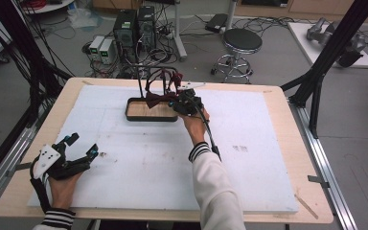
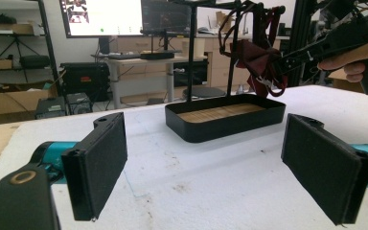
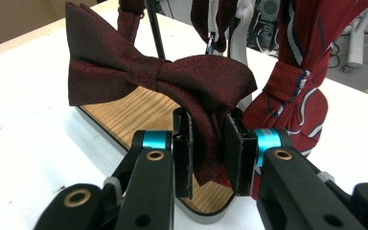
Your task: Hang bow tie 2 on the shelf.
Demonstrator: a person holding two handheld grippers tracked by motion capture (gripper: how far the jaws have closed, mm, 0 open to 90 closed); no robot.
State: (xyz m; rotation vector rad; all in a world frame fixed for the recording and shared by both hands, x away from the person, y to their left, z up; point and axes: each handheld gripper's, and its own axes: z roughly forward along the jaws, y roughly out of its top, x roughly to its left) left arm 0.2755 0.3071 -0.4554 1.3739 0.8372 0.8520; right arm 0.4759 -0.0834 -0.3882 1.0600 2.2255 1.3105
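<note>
Dark-red bow tie (image 3: 158, 72), one, over one wood-floored tray (image 1: 133, 115); our right gripper (image 3: 210, 143) clamps its wing. Left gripper (image 2: 206, 163) gapes empty. Right gripper view adds one striped tie (image 3: 299, 72).

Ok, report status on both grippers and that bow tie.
Right gripper shut on bow tie over tray. Left gripper open, holding nothing, near table corner. Striped tie hangs close beside the grip.

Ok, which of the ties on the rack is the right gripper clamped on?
The plain dark red bow tie, one wing pinched between the right gripper's jaws. The striped red necktie hangs beside it, ungripped.
</note>
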